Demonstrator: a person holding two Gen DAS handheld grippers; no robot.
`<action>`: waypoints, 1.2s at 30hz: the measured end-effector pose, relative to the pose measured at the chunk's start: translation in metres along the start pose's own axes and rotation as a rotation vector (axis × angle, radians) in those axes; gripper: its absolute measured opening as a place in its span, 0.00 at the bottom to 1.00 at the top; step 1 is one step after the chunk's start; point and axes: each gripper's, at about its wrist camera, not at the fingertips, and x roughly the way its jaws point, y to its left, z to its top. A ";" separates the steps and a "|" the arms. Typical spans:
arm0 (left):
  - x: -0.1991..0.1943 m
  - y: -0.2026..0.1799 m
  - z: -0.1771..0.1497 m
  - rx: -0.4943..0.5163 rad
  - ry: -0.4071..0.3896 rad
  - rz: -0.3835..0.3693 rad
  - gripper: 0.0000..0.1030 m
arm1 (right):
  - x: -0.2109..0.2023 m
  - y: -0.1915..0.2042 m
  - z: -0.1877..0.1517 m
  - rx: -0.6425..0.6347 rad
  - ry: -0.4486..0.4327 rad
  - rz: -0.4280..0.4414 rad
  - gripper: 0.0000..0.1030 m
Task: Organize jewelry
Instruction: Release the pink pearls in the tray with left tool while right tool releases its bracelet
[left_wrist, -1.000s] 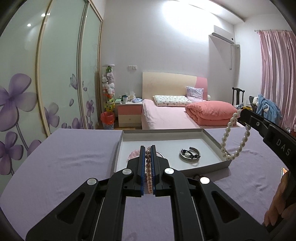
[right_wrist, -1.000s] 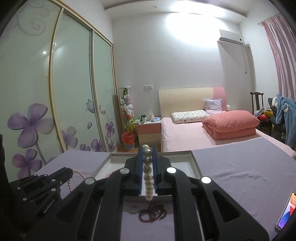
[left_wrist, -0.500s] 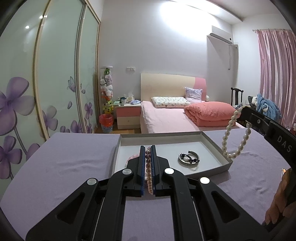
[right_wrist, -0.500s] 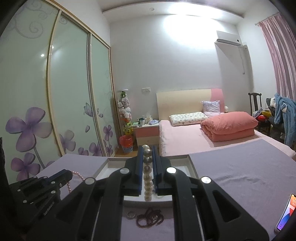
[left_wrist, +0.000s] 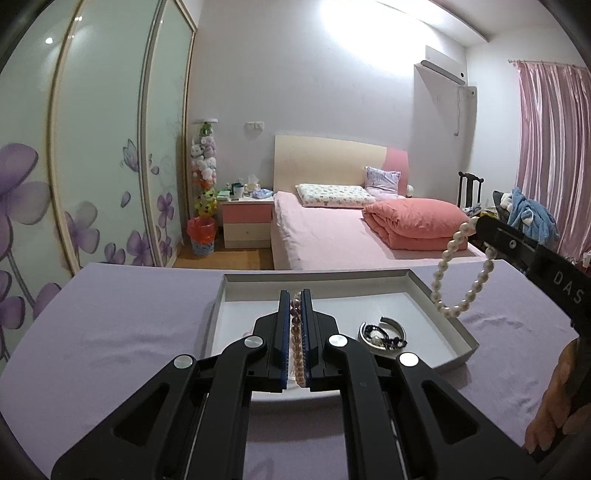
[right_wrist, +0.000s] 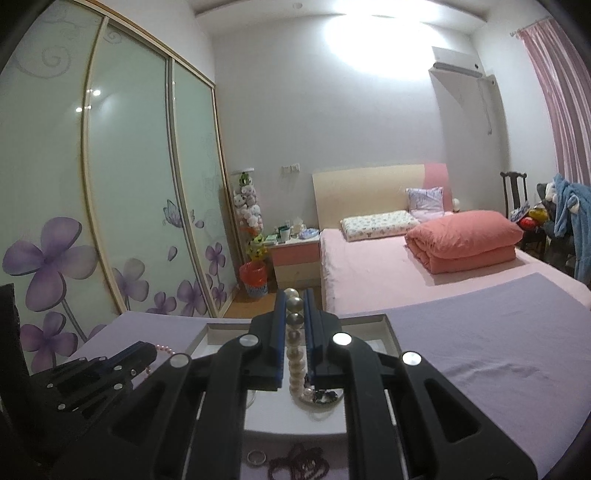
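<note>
Low in the left wrist frame, the left gripper (left_wrist: 295, 321) is clenched on a pink bead bracelet (left_wrist: 296, 343) over the white tray (left_wrist: 452, 330) at centre. Right of it, a silver bangle (left_wrist: 382, 334) lies inside the tray. At right, the right gripper (left_wrist: 480, 223) grasps a white pearl bracelet (left_wrist: 461, 275), its loop hanging by the tray's right wall. At the bottom of the right wrist frame, a ring (right_wrist: 256, 458) and dark bead string (right_wrist: 299, 463) rest on the purple cloth (right_wrist: 498, 350).
</note>
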 end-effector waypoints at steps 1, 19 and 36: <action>0.005 0.001 0.001 -0.004 0.006 -0.004 0.06 | 0.006 -0.001 0.000 0.006 0.011 0.002 0.10; 0.072 0.006 0.001 -0.033 0.113 -0.074 0.06 | 0.115 -0.018 -0.014 0.099 0.217 0.030 0.13; 0.044 0.045 -0.001 -0.114 0.135 -0.047 0.13 | 0.074 -0.036 -0.030 0.106 0.236 -0.014 0.33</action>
